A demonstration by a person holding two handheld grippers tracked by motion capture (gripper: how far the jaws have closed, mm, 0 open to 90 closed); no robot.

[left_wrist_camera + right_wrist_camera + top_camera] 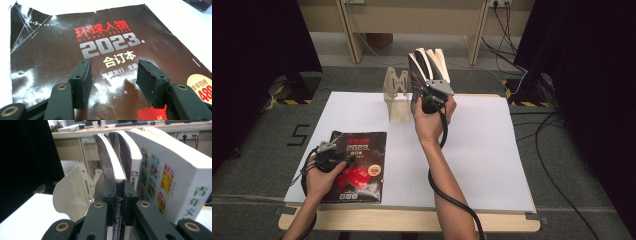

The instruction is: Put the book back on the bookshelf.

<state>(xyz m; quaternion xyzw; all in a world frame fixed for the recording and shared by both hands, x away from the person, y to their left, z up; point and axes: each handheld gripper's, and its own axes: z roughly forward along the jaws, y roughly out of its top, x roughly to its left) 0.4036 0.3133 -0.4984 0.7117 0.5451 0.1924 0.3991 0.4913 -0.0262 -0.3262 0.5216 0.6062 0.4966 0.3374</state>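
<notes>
Clamped in my right gripper (117,195), a thin book (110,162) stands upright, spine toward me, beside the bookend (395,90) at the desk's (492,150) far edge. My right forearm reaches forward; left gripper (113,75), jaws apart, hovers over the flat magazine (62,50).

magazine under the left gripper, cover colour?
Dark brown magazine, with red and silver lettering; clearest in the left gripper view.

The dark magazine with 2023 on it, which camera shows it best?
The left gripper view: the magazine is close up, its cover print readable behind the open left gripper. The high view shows it small and flat on the table.
</notes>
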